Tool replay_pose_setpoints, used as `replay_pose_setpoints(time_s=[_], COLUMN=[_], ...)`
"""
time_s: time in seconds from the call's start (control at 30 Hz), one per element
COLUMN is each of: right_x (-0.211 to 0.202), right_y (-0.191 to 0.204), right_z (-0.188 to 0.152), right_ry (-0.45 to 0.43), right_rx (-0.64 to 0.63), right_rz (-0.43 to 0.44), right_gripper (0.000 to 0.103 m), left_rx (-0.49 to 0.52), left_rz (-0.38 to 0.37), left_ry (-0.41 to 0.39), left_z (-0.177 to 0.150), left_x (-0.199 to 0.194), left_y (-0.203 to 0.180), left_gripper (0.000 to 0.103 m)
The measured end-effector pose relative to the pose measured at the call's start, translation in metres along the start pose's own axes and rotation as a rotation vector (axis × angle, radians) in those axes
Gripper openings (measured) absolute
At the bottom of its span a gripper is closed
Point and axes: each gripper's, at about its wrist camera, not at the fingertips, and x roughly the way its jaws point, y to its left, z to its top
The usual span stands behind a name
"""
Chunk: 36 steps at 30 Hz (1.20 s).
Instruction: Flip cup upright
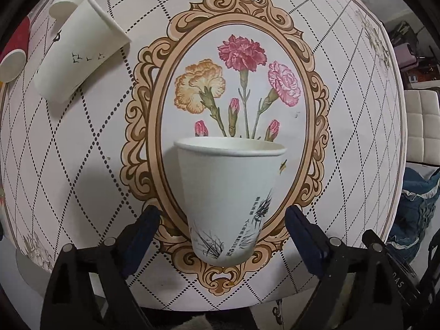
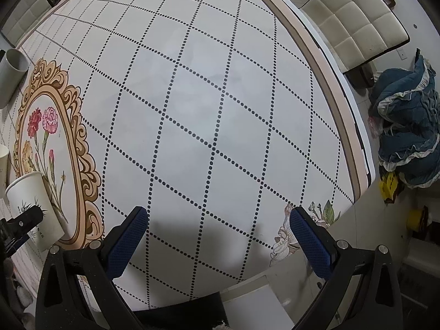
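Cup [image 1: 228, 192] stands mouth-up on the flower-print table [image 1: 343, 110], base on the lower edge of the oval frame print, right between the left gripper's fingers. So the flip looks done for this one, as far as I can judge.

Left to right in the left wrist view: a red cup [image 1: 13, 52] at the far left edge, then two white cups lying on their sides, a smaller one [image 1: 68, 0] behind and a bigger one with bird marks [image 1: 79, 55] in front. If more flipping is wanted, those are the likely candidates. Then the upright cup, then bare table out to the rim.

Left gripper [image 1: 222, 220]: jaws wide, a clear gap on both sides of the cup wall, nothing held. The right wrist view confirms it: one black finger tip [image 2: 33, 214] sits beside the cup [image 2: 33, 209], apart from it.

Right gripper [image 2: 220, 220]: also wide apart, holding nothing, hovering over bare table well to the right of the cup.

Handling, my read: thin paper cup, apparently empty, so very light and easy to knock over. The wall is soft and will dent under a hard squeeze. The rolled rim is the stiffest part; the base is next. Grip mid-wall or slightly below with light force; the tapered wall can slip upward out of the pads. Back out straight so the fingers don't clip it.
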Motion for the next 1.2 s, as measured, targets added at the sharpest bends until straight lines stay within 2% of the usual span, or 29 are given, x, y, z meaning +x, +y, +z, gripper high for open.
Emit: replay_pose_setpoints(time_s=[0.07, 0.2, 0.37, 0.57, 0.67, 0.83, 0.97, 1.2], right_x=[0.000, -0.004, -0.014, -0.033, -0.050, -0.068, -0.072, -0.059], right_y=[0.002, 0.001, 0.001, 0.014, 0.034, 0.080, 0.123, 0.179], right_z=[-0.001, -0.001, 0.001, -0.002, -0.005, -0.012, -0.020, -0.035], right_ry=[-0.002, -0.005, -0.020, -0.054, -0.081, -0.109, -0.108, -0.086], right_rx=[-0.002, 0.003, 0.008, -0.016, -0.055, -0.140, -0.224, -0.331], right_rz=[-0.001, 0.000, 0.004, 0.023, 0.041, 0.071, 0.087, 0.085], right_gripper=[0.103, 0.103, 0.103, 0.103, 0.103, 0.103, 0.103, 0.103], left_rx=[0.004, 0.035, 0.167, 0.180, 0.173, 0.119, 0.061, 0.020], left_rz=[0.000, 0.013, 0.172, 0.293, 0.362, 0.412, 0.402, 0.400], left_ry=[-0.004, -0.037, -0.214, -0.407, -0.456, -0.418, -0.366, -0.318], left_z=[-0.001, -0.003, -0.008, -0.019, -0.028, -0.032, -0.038, -0.048], left_x=[-0.005, -0.019, -0.063, -0.107, -0.113, -0.103, -0.087, -0.065], left_y=[0.004, -0.001, -0.007, 0.027, 0.049, 0.084, 0.108, 0.133], left_gripper=[0.099, 0.099, 0.099, 0.102, 0.102, 0.102, 0.102, 0.102])
